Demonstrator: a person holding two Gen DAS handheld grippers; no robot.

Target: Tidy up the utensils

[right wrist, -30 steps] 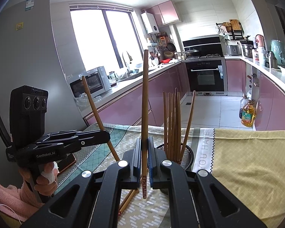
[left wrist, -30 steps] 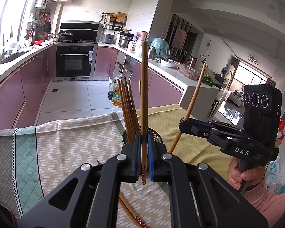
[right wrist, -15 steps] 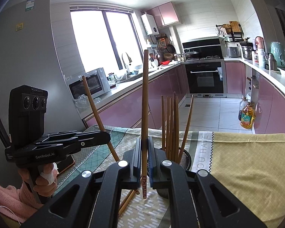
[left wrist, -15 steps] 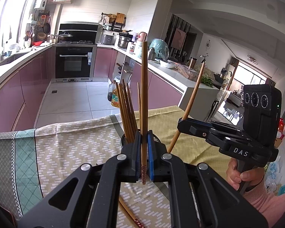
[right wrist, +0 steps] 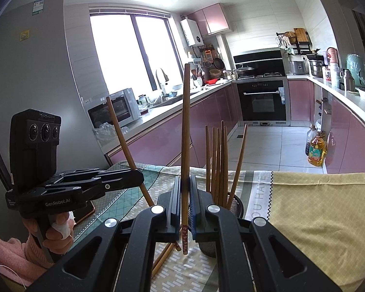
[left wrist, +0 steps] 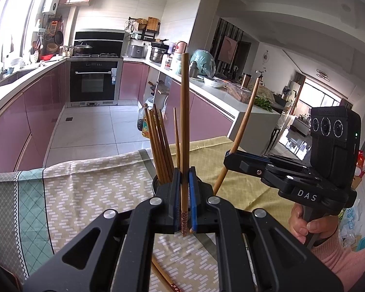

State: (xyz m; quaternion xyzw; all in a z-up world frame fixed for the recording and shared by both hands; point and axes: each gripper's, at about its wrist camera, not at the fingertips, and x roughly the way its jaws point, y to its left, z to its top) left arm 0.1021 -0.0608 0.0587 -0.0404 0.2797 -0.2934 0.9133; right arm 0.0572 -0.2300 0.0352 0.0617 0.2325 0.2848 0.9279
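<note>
I am working over a table covered by a patterned cloth, and the mesh holder is standing near the middle of that cloth, well in from every edge. A bunch of chopsticks is already standing in it, leaning slightly, tips down and square ends up.

My left gripper is pinching one chopstick between its blue pads, and I am holding it upright, its long axis running straight up and down, the patterned end hanging just below the jaws. Seen from this wrist, the holder's rim is lying directly ahead and just under the fingertips, partly hidden behind them, so this hand looks like the nearer of the two.

My right gripper is likewise clamped on a single chopstick, also carried vertical with the decorated end down. From this wrist the holder is sitting just ahead and to the right of the jaws. From the other wrist's view this stick is leaning somewhat.

I judge the next move is a short forward carry and a straight drop, keeping each stick's axis in line with the bunch so the lower end clears the rim.

Two more chopsticks are lying flat on the cloth below the grippers, towards the near edge, waiting to be collected.
</note>
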